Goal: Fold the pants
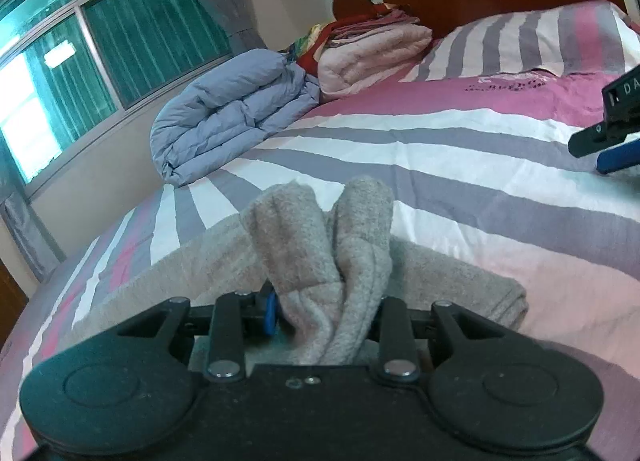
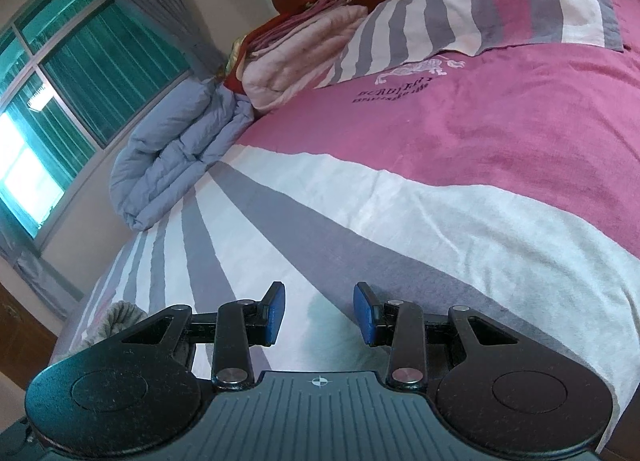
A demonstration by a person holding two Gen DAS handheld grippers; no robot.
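Near the bed's (image 1: pixel 460 165) front edge, left tool (image 1: pixel 320 301) is clamped on bunched grey pants (image 1: pixel 320 245) — likely carrying a fold; right tool (image 2: pixel 319 313) hangs apart, empty.

The right gripper (image 2: pixel 319 311) hangs with jaws apart and empty over the striped bedspread (image 2: pixel 400 197), a folded blue quilt (image 2: pixel 176 149) beyond.

— Where is the left gripper (image 1: pixel 320 301)?
— Low in the centre of its own wrist view, jaws clamped tight on a bunch of grey pants (image 1: pixel 340 245), one blue pad (image 1: pixel 270 311) showing beside the cloth.

— And the right gripper (image 2: pixel 319 311)?
— Low centre of its view, blue pads parted, nothing between them. It also shows at the left view's right edge.
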